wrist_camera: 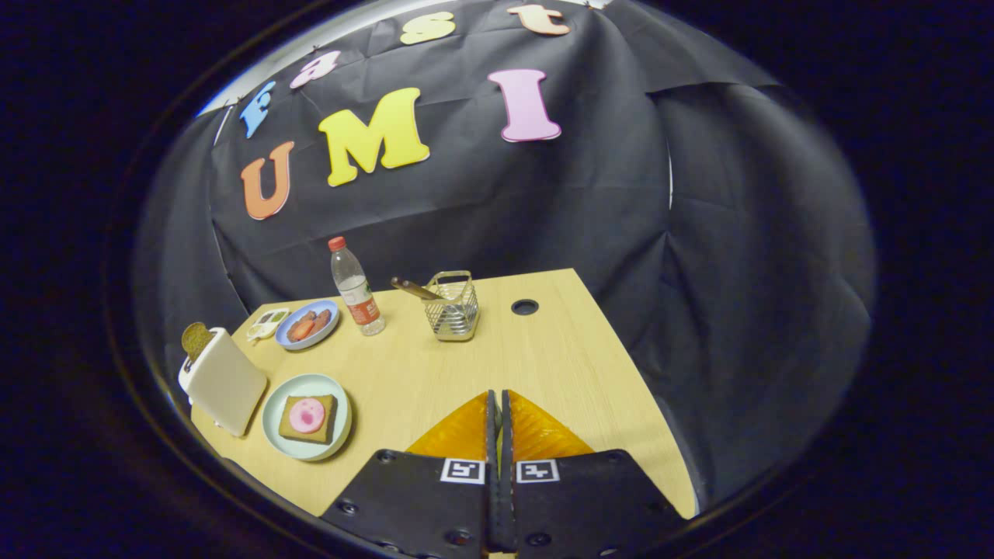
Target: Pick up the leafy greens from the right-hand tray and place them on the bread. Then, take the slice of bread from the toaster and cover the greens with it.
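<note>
Resting on a plate (273, 431) — bread (309, 418); toaster (225, 380) holds a slice (196, 339); claw (499, 404) closed, empty.

Water bottle (356, 287) with a red cap stands upright on the worktop (543, 365), wire basket (453, 306) just beside it, a brown handle (415, 289) poking out.

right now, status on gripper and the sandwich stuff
Gripper shut, empty, above bare table. Bread on plate off to the side, second slice up in toaster. Greens tray far corner, bottle nearby.
</note>
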